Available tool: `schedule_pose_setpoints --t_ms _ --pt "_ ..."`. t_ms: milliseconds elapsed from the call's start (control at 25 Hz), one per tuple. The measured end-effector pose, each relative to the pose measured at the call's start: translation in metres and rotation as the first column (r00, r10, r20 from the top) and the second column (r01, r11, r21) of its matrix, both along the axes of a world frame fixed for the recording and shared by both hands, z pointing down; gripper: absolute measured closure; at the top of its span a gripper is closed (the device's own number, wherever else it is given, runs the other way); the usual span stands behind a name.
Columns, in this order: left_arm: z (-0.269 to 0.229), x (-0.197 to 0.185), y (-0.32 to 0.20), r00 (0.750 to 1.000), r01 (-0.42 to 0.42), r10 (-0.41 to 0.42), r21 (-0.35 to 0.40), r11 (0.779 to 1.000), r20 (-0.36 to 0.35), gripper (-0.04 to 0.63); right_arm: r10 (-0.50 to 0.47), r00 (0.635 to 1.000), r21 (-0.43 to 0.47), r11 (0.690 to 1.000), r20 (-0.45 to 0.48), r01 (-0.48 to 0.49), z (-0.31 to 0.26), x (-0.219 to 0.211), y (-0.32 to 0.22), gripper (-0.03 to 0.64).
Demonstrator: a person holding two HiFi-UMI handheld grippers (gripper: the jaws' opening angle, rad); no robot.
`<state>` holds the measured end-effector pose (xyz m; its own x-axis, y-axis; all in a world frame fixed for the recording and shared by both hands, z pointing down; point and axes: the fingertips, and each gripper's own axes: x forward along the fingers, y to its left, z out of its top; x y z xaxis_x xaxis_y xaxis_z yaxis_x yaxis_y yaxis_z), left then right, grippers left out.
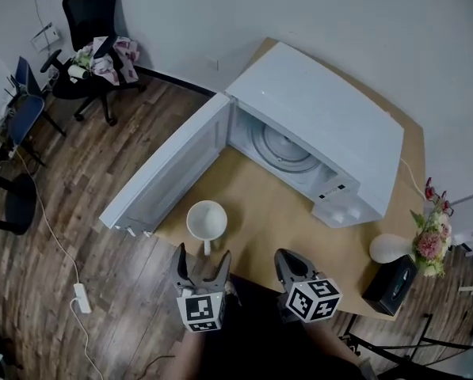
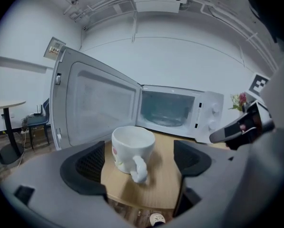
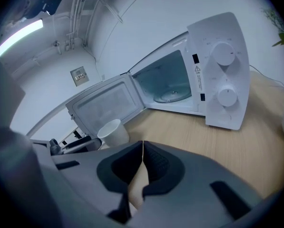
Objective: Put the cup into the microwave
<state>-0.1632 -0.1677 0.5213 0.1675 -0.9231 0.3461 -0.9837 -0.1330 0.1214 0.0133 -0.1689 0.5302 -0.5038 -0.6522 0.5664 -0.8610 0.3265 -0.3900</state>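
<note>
A white cup [image 1: 207, 220] [image 2: 132, 147] [image 3: 112, 132] stands upright on the wooden table [image 1: 276, 212] in front of the white microwave [image 1: 319, 129] [image 2: 177, 110] [image 3: 199, 75], whose door [image 1: 169, 172] [image 2: 92, 103] hangs wide open to the left. Its handle points toward me. My left gripper [image 1: 204, 264] [image 2: 139, 163] is open just short of the cup's handle, nothing between its jaws. My right gripper [image 1: 290, 264] [image 3: 142, 148] is shut and empty, hovering over the table's near edge to the right of the cup. The glass turntable [image 1: 284, 150] inside is bare.
A white rounded object [image 1: 390, 248], a black box [image 1: 390, 285] and a flower bouquet [image 1: 432, 236] sit at the table's right end. A black office chair [image 1: 93, 46] with clothes stands on the wood floor at far left, and a power strip [image 1: 82, 298] lies on the floor.
</note>
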Motion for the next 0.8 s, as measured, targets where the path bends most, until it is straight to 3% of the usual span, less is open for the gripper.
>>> schedule_pose_setpoints --t_ms 320,800 --pt "0.026 -0.005 -0.027 0.995 0.072 -0.073 0.022 0.997 0.072 0.152 -0.031 0.998 -0.062 0.998 -0.053 0.028 0.019 0.013 -0.008 0.622" --pt "0.039 -0.003 -0.060 0.987 0.127 -0.130 0.031 0.991 0.092 0.146 -0.047 0.997 -0.121 0.992 -0.068 0.039 0.039 0.025 -0.016 0.623"
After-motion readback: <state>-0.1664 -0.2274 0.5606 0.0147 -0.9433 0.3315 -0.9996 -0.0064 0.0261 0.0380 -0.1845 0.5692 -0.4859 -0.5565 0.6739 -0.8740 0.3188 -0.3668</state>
